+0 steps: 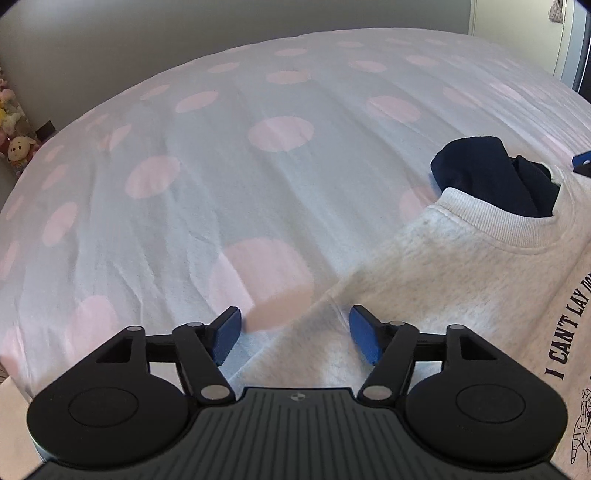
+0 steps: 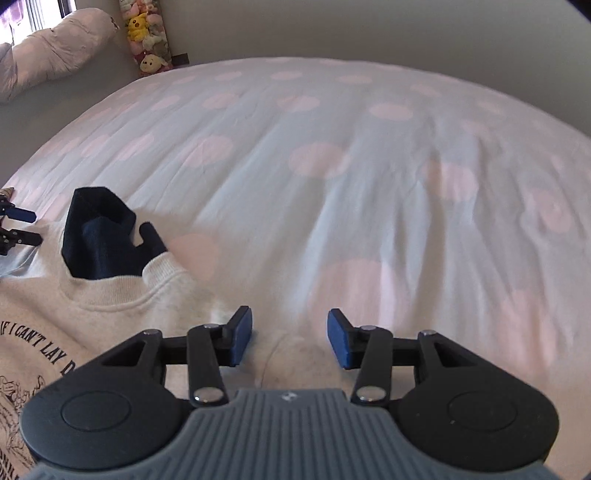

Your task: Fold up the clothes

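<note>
Two grippers hang over a pale grey sweatshirt spread face up on a polka-dot bed, each angled down at a shoulder of the garment. In the left wrist view, the left gripper [image 1: 294, 334] fills the bottom of the frame with its blue pads [image 1: 224, 338] set wide apart and nothing between them; the sweatshirt [image 1: 443, 280] runs from lower centre to the right edge, its shoulder seam lying just under the jaws. In the right wrist view, the right gripper [image 2: 290, 338] sits at bottom centre, its jaws about half spread and likewise empty, above the opposite shoulder at lower centre. The paired stance, one tool per shoulder, suits a start on a fold, though no cloth is pinched yet.

Beyond the jaws, the ribbed collar [image 1: 491, 221] curves across the middle right of the left view, and a dark navy garment [image 1: 487, 173] pokes out of the neck hole, probably a lining or a second piece tucked inside. It may need smoothing before the fold lies flat.

Farther off, the sheet [image 1: 236, 177] stretches wrinkled and bare to the grey wall.

Each view adds something. The left one reads "I CAN'T LAY" down its right edge; the right one shows the same print [image 2: 40, 347] at lower left, with a drawing beneath. Only the right view takes in a puffy pale bundle [image 2: 55, 48] at upper left; both catch plush toys [image 2: 149, 35] by the wall.
</note>
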`<action>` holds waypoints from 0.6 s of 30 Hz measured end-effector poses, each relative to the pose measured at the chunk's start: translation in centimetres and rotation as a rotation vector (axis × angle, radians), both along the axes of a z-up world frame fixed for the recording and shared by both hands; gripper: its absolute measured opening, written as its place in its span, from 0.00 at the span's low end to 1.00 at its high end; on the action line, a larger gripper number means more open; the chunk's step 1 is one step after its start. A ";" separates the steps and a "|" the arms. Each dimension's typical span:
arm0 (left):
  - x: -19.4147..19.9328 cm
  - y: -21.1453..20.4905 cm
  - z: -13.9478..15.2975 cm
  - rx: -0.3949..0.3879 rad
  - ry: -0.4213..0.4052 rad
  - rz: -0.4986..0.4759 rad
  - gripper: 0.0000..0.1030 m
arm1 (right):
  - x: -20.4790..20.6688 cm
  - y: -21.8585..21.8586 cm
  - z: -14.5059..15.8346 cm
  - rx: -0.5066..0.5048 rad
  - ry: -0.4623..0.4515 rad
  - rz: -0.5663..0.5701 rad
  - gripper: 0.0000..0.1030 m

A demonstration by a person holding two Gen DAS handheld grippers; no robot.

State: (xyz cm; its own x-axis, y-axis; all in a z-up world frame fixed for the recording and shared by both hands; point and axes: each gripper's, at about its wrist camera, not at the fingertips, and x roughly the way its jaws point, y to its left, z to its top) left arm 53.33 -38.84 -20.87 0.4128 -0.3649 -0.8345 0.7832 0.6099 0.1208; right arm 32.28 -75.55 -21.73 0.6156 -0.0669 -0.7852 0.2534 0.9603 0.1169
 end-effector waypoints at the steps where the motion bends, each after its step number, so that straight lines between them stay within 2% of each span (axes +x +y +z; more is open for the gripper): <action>1: -0.1 0.0 -0.1 -0.008 0.005 0.007 0.68 | -0.2 0.1 -0.7 0.007 0.004 0.006 0.48; 4: -0.3 0.0 -0.6 -0.031 0.018 0.025 0.67 | -1.3 0.5 -1.5 0.032 -0.038 -0.015 0.49; 6: -1.3 -0.4 -0.6 -0.025 -0.003 0.016 0.58 | -1.7 0.9 -1.7 0.037 -0.048 -0.009 0.46; 7: -1.6 -0.6 -0.5 -0.025 -0.004 0.011 0.49 | -1.8 1.2 -1.7 0.029 -0.048 0.003 0.41; 8: -1.9 -0.7 -0.3 -0.026 -0.006 0.005 0.35 | -2.0 1.5 -1.6 0.031 -0.047 0.012 0.31; 10: -2.9 -1.1 0.2 -0.012 -0.026 -0.018 0.18 | -2.2 2.0 -1.0 0.022 -0.043 0.029 0.21; 11: -3.4 -1.2 0.5 0.001 -0.050 -0.023 0.10 | -2.3 2.5 -0.6 0.000 -0.043 0.040 0.19; 13: -3.9 -1.0 1.6 -0.010 -0.089 -0.018 0.05 | -2.7 3.5 0.7 -0.059 -0.060 0.058 0.18; 15: -4.0 -0.3 3.4 -0.064 -0.150 0.012 0.01 | -3.3 4.1 2.4 -0.113 -0.107 0.062 0.17; 18: -3.7 0.6 5.9 -0.152 -0.231 0.067 0.01 | -4.0 4.2 5.1 -0.188 -0.230 0.024 0.15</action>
